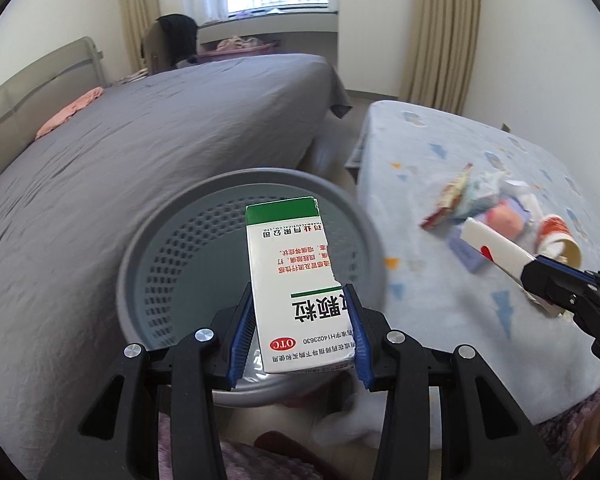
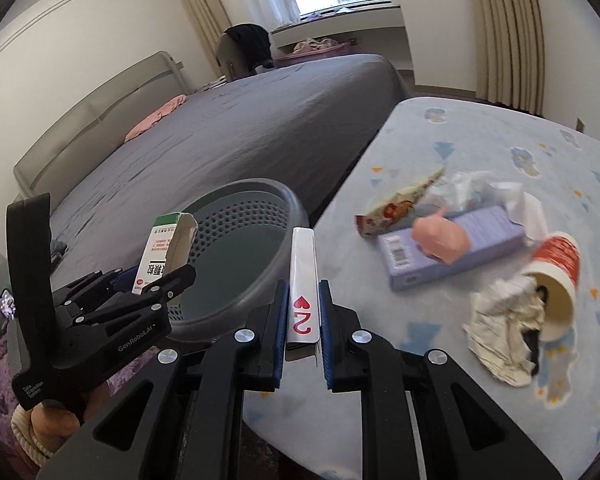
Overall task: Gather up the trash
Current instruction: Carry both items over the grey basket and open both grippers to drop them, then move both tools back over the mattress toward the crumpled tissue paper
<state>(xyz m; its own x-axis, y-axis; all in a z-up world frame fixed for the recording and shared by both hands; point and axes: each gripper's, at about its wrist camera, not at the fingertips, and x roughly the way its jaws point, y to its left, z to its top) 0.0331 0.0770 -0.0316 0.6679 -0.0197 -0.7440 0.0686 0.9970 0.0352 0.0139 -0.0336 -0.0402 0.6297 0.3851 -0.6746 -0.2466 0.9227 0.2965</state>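
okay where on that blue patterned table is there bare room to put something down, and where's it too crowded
Bare cloth lies along the blue table's far end toward the curtains, and on the near strip between the right gripper and the crumpled paper. It is crowded mid-right: purple box, snack wrapper, tipped cup and tissues cluster together.

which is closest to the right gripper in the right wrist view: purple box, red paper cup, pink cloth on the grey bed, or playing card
1. playing card: held between the jaws of the right gripper.
2. purple box: on the blue table, ahead and right.
3. red paper cup: lying on its side, farther right.
4. pink cloth: far left, on the grey bed.
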